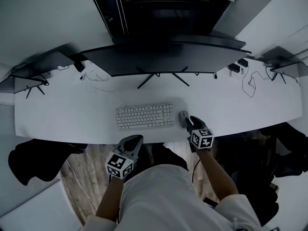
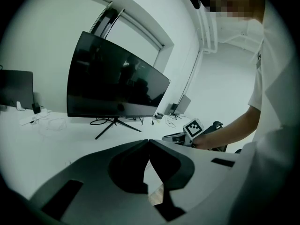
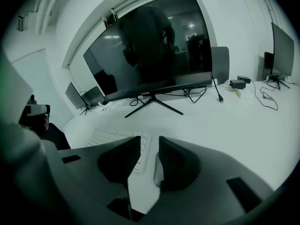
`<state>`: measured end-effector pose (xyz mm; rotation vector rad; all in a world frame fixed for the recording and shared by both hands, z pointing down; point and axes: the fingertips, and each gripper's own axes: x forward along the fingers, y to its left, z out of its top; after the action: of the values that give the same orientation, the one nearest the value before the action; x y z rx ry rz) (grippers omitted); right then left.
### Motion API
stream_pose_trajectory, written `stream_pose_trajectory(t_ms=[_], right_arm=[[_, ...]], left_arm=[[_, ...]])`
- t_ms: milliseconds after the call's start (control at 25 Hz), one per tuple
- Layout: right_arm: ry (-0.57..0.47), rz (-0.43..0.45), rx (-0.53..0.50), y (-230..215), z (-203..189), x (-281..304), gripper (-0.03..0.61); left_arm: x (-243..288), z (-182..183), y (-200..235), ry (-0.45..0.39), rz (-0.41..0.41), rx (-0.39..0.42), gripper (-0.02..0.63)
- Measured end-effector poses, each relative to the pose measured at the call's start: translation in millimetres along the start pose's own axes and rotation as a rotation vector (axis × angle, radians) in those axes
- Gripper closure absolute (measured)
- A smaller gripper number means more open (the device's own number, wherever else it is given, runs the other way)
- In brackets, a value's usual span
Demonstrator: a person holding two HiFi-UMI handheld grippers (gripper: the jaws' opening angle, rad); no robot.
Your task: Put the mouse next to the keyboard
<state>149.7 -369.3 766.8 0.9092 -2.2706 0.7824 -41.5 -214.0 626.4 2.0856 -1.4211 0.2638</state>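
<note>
White desk, with a white keyboard at its middle, nearer than a dark curved monitor. The grey mouse lies on the desk just beside the keyboard's right end. The right gripper hovers over the mouse's near side, jaws partly apart and pressing on nothing. The left gripper hangs off the desk's near edge, jaws closed tip to tip, empty.

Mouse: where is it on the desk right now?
In the head view the mouse lies on the white desk, just right of the keyboard and apart from it, directly in front of the right claw.
</note>
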Motion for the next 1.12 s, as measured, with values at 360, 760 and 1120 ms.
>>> stream_pose_trajectory(t_ms=[360,760,1120], right_arm=[[-0.086,-0.041,-0.035,40.7,9.1,-44.4,0.516],[-0.185,-0.029,-0.058,91.9,-0.6,-105.6,0.538],[-0.239,-0.043,-0.045,129.2,-23.2,-155.9,0.540]], left_arm=[[-42.1,-6.1,0.7,-0.042,-0.038,0.021,0.597],[-92.9,-28.5,-11.6,-0.071,-0.073,0.040,0.597],[-125.9,-49.3,-21.1,-0.080,-0.120,0.046,0.597]])
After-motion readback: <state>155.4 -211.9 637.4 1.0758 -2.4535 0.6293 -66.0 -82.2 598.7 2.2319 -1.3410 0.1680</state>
